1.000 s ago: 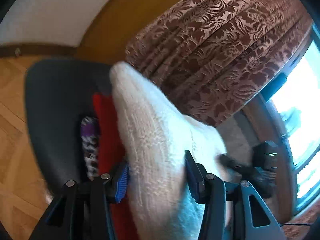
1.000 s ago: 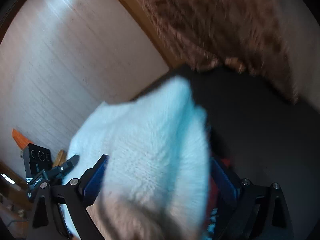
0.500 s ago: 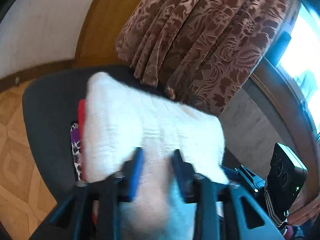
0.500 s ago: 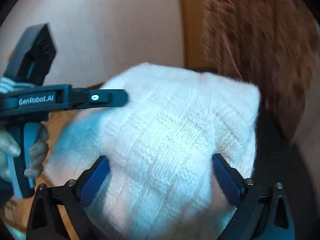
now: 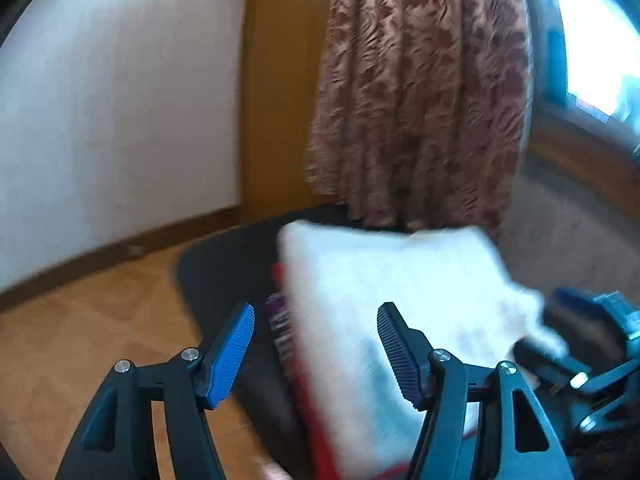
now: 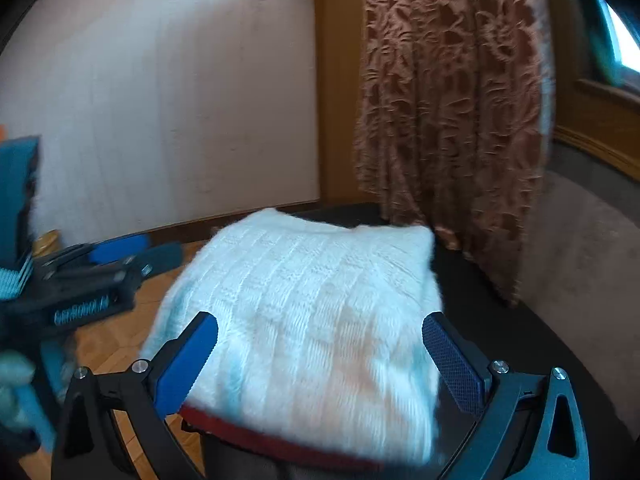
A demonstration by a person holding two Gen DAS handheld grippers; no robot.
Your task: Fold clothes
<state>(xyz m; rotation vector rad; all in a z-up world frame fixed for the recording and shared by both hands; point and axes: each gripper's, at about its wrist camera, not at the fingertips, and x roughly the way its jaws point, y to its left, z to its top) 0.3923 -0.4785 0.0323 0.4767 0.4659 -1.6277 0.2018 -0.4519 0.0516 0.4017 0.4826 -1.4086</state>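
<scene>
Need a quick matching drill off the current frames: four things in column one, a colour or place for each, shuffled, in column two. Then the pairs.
Column one:
1. folded knit sweater
2. red garment
3. patterned curtain
4. left gripper

Column two:
A. hangs behind the stack
B. white, on top of the stack
C. jaws opening, pads off the cloth
D. directly under the white piece, edge showing

Pairs: 1-B, 2-D, 3-A, 4-C

A dark round seat [image 5: 224, 268] carries stacked folded garments [image 6: 312, 312].

Two close downward views, shared white sweater [image 5: 400, 280]
</scene>
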